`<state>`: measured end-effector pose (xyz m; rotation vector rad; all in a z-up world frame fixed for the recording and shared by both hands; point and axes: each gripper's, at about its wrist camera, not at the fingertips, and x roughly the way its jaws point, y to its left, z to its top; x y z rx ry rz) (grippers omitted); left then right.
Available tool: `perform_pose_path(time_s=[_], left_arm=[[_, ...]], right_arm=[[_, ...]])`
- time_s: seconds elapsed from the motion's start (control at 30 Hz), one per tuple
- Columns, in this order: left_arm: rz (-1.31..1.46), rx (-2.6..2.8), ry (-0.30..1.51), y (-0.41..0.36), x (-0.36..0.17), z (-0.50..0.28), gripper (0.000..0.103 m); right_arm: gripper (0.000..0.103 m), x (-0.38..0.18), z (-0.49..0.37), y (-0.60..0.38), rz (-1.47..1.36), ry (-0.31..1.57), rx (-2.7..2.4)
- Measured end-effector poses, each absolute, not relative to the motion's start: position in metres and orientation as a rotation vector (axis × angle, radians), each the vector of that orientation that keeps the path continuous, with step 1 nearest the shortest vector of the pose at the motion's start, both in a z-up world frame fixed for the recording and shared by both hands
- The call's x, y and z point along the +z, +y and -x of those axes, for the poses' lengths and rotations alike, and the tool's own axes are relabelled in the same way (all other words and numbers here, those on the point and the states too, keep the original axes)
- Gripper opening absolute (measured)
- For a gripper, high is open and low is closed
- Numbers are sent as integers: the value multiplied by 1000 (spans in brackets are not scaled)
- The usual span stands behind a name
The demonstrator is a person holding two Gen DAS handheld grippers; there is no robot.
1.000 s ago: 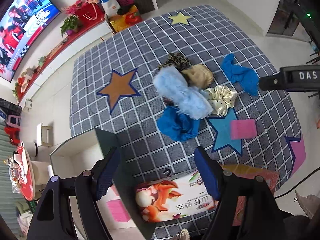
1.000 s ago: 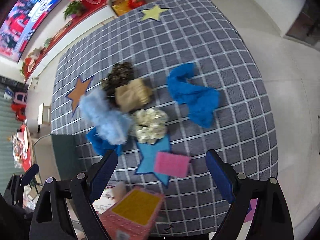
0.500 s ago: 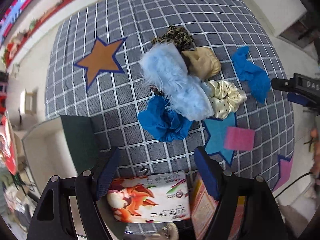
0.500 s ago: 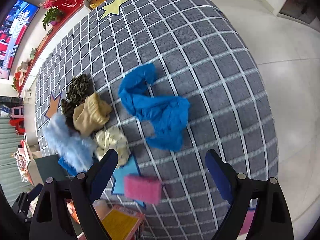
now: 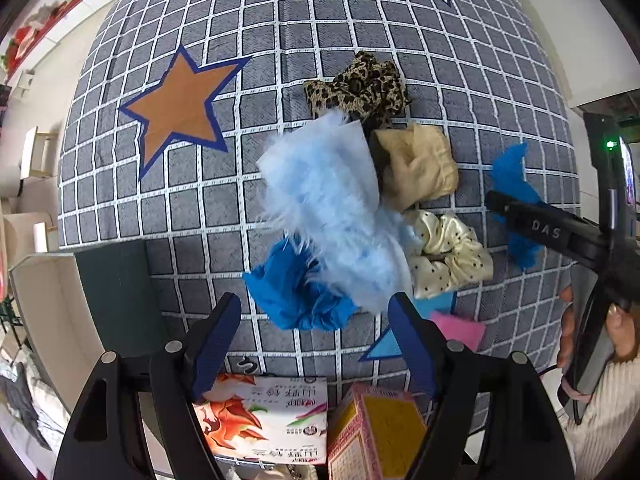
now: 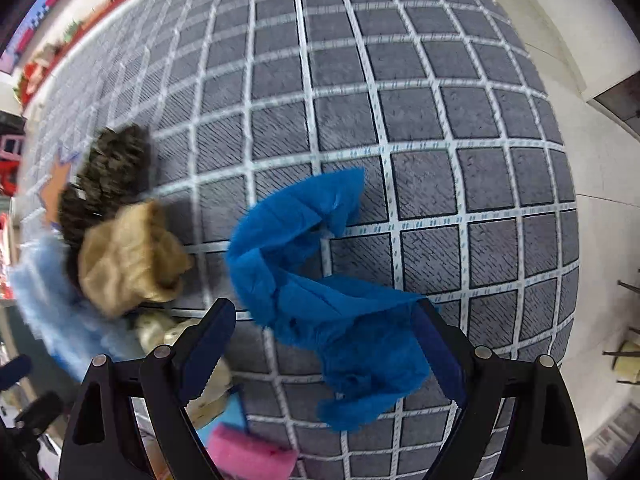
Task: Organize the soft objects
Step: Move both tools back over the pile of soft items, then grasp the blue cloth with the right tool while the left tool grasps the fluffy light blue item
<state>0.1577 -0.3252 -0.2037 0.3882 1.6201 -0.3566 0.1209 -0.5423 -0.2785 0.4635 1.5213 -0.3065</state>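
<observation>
**Soft pieces clustered on the checked rug, both tongs spread wide**

A heap of soft things lies on the grey rug with a white grid [image 5: 280, 40]. At its centre is a fluffy pale-blue fur piece [image 5: 332, 216], long and lying from 11 o'clock to 5 o'clock. A crumpled royal-blue cloth [image 5: 296, 300] touches its lower end at 7 o'clock. A leopard-print fabric scrunchie [image 5: 356, 88] sits at 12 o'clock of the fur, a beige knitted pouch [image 5: 416, 168] at 2 o'clock touching it, and a cream satin dotted scrunchie [image 5: 448, 256] at 4 o'clock. A second, longer bright-blue cloth [image 6: 320, 300] lies apart from the heap, at its 3 o'clock.

The left gripper [image 5: 316, 344] is released, jaws wide, hovering just short of the crumpled royal-blue cloth. The right gripper [image 6: 324, 348] is likewise spread open, its jaws straddling the lower part of the longer cloth; contact cannot be told.

A pink rectangular sponge [image 5: 456, 328] lies at 5 o'clock of the heap, near a blue star patch. Nearer the left camera are a flower-printed tissue pack [image 5: 260, 420] and a pink-and-yellow carton [image 5: 380, 432], side by side. A white open box with a dark-green flap [image 5: 112, 304] stands at 8 o'clock. An orange star outlined in blue [image 5: 180, 108] marks the rug at 10 o'clock.
</observation>
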Motion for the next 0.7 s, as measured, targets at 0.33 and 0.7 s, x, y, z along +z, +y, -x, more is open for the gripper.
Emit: perform_pose_path(time_s=[0.33,0.7], left_arm=[[-366,-310,1657,-328,-225,-166,79],[-395,-284,1647,-338,-240,-182,79]], right_arm=[[103,-297,-116,-526,-341,1536,-305],[12,-265,-110,-570,-401,1497,-404]])
